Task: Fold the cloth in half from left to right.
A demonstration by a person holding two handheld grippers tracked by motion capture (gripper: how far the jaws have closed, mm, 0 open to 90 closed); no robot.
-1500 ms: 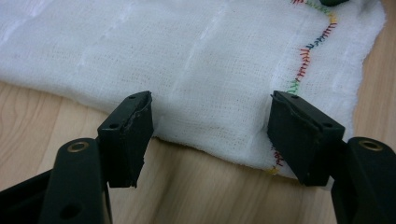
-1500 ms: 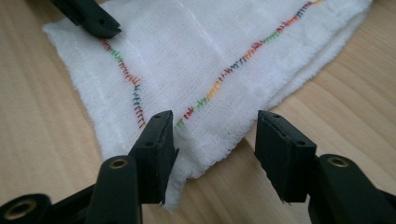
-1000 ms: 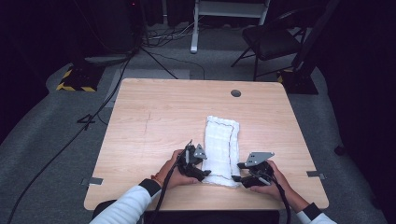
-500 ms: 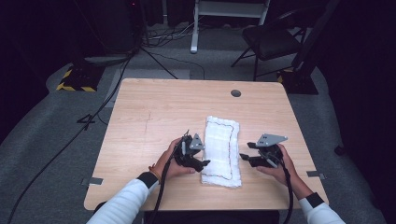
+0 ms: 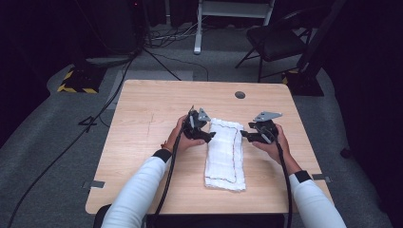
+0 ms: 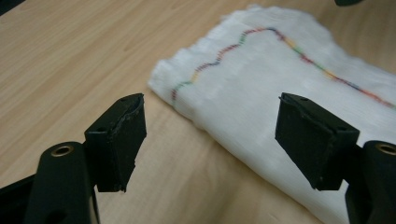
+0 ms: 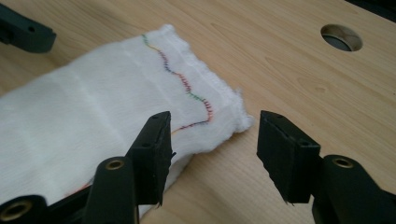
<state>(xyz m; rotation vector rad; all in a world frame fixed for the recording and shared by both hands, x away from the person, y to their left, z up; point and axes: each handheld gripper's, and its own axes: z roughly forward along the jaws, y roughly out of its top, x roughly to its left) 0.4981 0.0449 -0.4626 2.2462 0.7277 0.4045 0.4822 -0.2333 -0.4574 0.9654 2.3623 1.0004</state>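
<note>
No readable text, label, brand, number or sign on anything here

Folded cloth [image 5: 225, 154] on surface [image 5: 152, 109] at lower centre, left tool [image 5: 208, 136] just left of it, right tool [image 5: 244, 135] just right, cable hole [image 5: 240, 95] in surface behind.

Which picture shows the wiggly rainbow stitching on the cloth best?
The right gripper view: the rainbow stitching is sharp and close. The left gripper view shows it blurrier. The high view shows a thin dark line on the folded cloth.
</note>
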